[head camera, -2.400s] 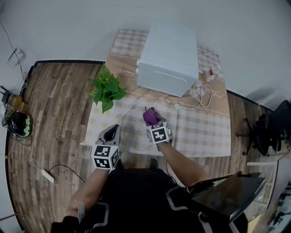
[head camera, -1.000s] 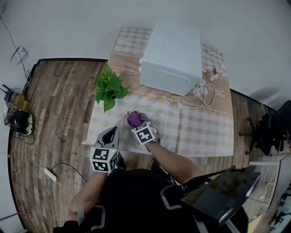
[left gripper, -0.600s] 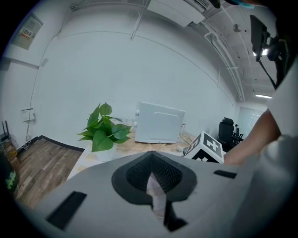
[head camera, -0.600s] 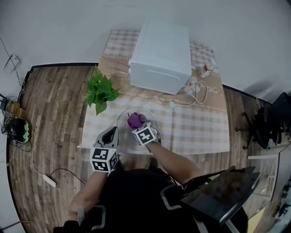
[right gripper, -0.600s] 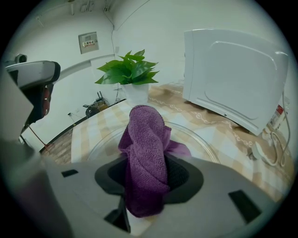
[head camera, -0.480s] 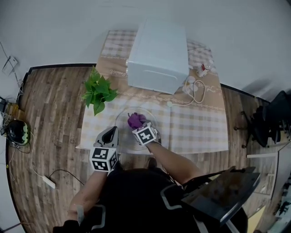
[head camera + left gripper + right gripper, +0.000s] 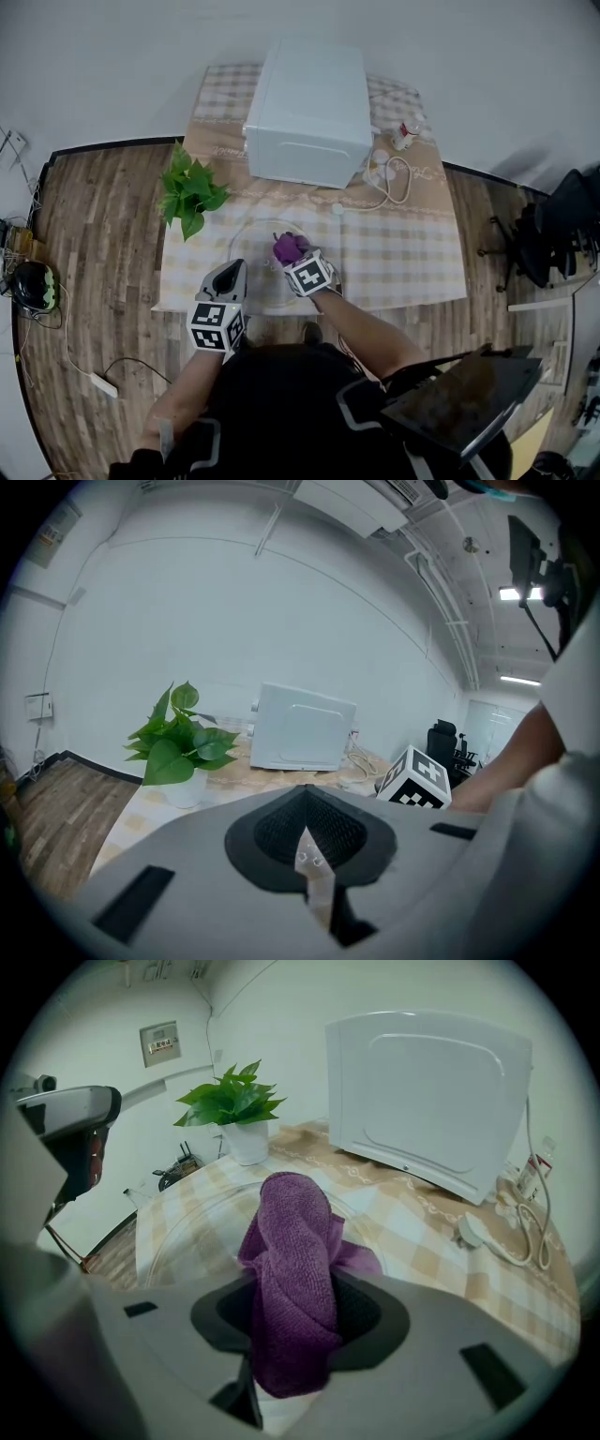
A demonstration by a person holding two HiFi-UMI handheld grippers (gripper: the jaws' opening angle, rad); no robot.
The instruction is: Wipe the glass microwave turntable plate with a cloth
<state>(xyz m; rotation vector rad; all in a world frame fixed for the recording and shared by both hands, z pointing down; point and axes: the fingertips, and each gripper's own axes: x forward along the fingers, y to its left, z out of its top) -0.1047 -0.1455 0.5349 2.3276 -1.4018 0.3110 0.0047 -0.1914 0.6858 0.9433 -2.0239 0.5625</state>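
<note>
right gripper (image 7: 292,1340) jaws clamped on purple cloth (image 7: 292,1260), cloth tip over glass turntable plate (image 7: 248,281), right of centre. plate flat on checked tablecloth (image 7: 403,258), before white microwave (image 7: 309,103). left gripper (image 7: 307,860) jaws together, empty, beside plate's near-left rim. potted plant (image 7: 190,190) farther left.

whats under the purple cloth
The glass turntable plate, lying on the checked tablecloth. The purple cloth, clamped in the right gripper, covers the patch of glass directly beneath it, so contact there cannot be seen.
</note>
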